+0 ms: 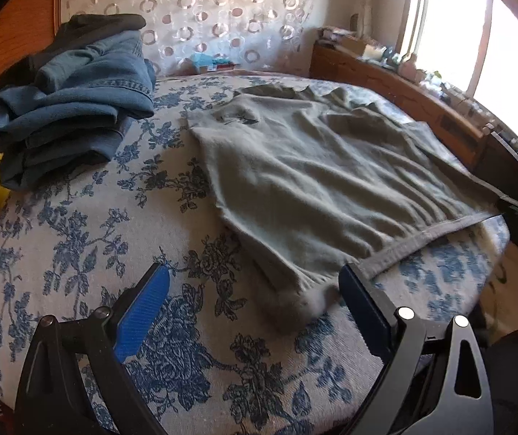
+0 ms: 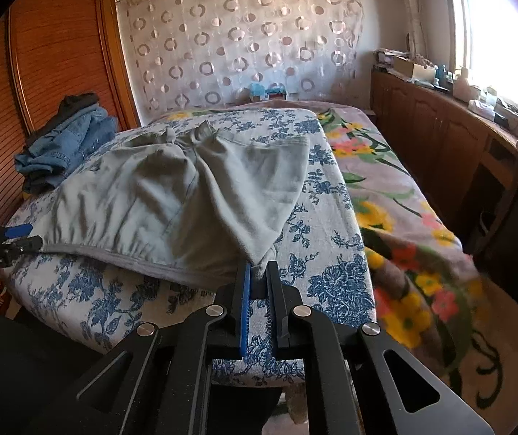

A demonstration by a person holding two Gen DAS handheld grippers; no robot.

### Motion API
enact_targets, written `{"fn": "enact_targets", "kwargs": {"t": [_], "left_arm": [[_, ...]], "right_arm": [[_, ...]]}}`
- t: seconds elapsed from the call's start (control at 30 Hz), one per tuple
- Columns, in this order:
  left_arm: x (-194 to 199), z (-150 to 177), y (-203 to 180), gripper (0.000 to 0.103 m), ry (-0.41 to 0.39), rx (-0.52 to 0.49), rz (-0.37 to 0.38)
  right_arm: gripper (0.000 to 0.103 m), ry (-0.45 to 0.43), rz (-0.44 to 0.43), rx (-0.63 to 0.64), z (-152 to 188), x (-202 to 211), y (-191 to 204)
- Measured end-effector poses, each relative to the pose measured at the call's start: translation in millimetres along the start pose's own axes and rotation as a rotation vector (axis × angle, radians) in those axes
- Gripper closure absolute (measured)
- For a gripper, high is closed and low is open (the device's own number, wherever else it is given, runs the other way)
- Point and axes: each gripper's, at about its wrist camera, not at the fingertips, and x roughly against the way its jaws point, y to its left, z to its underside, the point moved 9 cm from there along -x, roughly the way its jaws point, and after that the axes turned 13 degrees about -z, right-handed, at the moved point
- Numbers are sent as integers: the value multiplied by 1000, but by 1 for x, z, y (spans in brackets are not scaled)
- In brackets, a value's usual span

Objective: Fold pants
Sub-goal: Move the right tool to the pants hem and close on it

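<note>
Blue-floral bedspread [image 2: 331, 282]: we log grey-green cotton pants [image 2: 186, 195] lying spread and rumpled, no fold finished, most of the task remaining. Our right gripper [image 2: 259, 275] pinches a corner of them; our left gripper [image 1: 255, 282] gapes unladen at their hem. Folded denim pile [image 1: 77, 105] beside; the pants' legs are hard to trace.

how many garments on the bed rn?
At least 3: grey pants spread mid-bed; blue jeans heaped far left, a dark garment on top. The heap may hide more.

Grey pants [image 1: 295, 181], blue-floral white cover [image 1: 77, 239]
</note>
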Motion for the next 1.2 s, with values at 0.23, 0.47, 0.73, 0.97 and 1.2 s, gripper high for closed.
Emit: {"fn": "enact_targets", "kwargs": {"t": [0.23,0.47,0.73,0.97,1.2], "left_arm": [[11,4,-7,54,-21,-10,59],[24,-1,-15,91,-38,-26,98],[53,-11,3,92,-54,-19,77],[38,-3,11,83,-3,2,32],[44,-18,18,50,-56,1,-2]], "right_arm": [[95,13,-17,-2,0,-32,-1],[95,4,-28,29,-27,-37,-5],[95,17,-104,42,-43,-31,6],[81,76,-82,31,-30,-49,2],[65,48,-60,34,-51,-53,-1]]}}
